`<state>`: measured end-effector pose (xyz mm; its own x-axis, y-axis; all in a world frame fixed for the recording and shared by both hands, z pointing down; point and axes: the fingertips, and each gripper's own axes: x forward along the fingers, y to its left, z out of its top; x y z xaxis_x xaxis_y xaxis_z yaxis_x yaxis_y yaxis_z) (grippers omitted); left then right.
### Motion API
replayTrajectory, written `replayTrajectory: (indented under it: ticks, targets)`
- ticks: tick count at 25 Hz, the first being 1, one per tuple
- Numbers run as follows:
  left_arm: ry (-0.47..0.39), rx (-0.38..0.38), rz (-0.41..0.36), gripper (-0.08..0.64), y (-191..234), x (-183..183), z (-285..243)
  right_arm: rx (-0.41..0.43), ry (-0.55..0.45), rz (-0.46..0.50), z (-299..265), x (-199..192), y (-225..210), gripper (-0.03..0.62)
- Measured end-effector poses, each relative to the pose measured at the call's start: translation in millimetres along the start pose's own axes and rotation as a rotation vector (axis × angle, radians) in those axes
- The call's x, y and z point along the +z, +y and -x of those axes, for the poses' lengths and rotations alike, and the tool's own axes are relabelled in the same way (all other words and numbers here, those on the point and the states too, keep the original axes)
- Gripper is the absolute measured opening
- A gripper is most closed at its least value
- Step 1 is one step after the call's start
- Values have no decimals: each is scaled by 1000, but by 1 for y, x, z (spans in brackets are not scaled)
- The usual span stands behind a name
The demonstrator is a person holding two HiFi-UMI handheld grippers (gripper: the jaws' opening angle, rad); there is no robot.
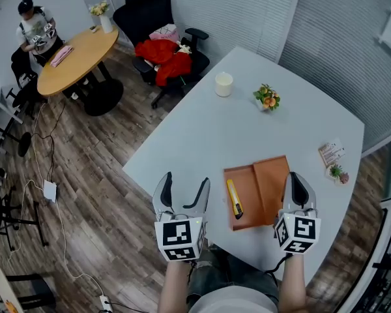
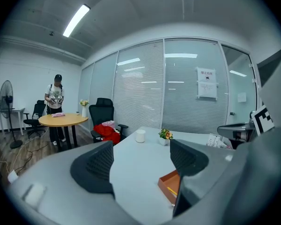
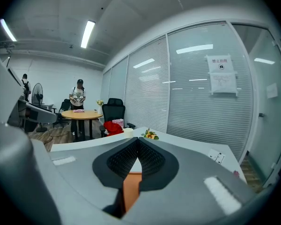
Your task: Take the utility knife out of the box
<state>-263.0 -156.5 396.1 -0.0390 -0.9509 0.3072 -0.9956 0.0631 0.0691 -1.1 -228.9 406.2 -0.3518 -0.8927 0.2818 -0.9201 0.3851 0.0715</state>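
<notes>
An open orange box [image 1: 268, 177] lies flat on the white table [image 1: 202, 135], near its front edge. A yellow utility knife [image 1: 234, 199] rests in the box's left half. My left gripper [image 1: 184, 180] hovers open just left of the box, with nothing between its fingers. My right gripper [image 1: 294, 176] is shut and empty at the box's right edge. In the left gripper view, the left gripper [image 2: 141, 156] frames bare table, with the box [image 2: 169, 182] and knife [image 2: 171, 191] low right. In the right gripper view, the right gripper [image 3: 137, 146] has its pads together above the orange box [image 3: 131, 191].
A white cup [image 1: 223, 84] and a small flower pot [image 1: 268, 98] stand at the table's far side. Cards [image 1: 331, 152] and a tiny plant [image 1: 337, 172] lie at the right. A black chair with red cloth [image 1: 163, 51] and a round wooden table [image 1: 78, 54] stand beyond.
</notes>
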Motion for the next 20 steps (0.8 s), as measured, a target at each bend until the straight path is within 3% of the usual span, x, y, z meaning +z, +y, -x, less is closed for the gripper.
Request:
replayTrajectory:
  ticks: [6, 13, 20]
  targets:
    - [32, -37, -25, 376, -18, -9, -11, 4, 30, 3, 2, -13, -11, 28]
    - [80, -52, 42, 376, -39, -27, -16, -3, 52, -18, 2, -26, -22, 28]
    - [116, -84, 26, 376, -57, -39, -20, 8, 69, -29, 5, -34, -26, 28]
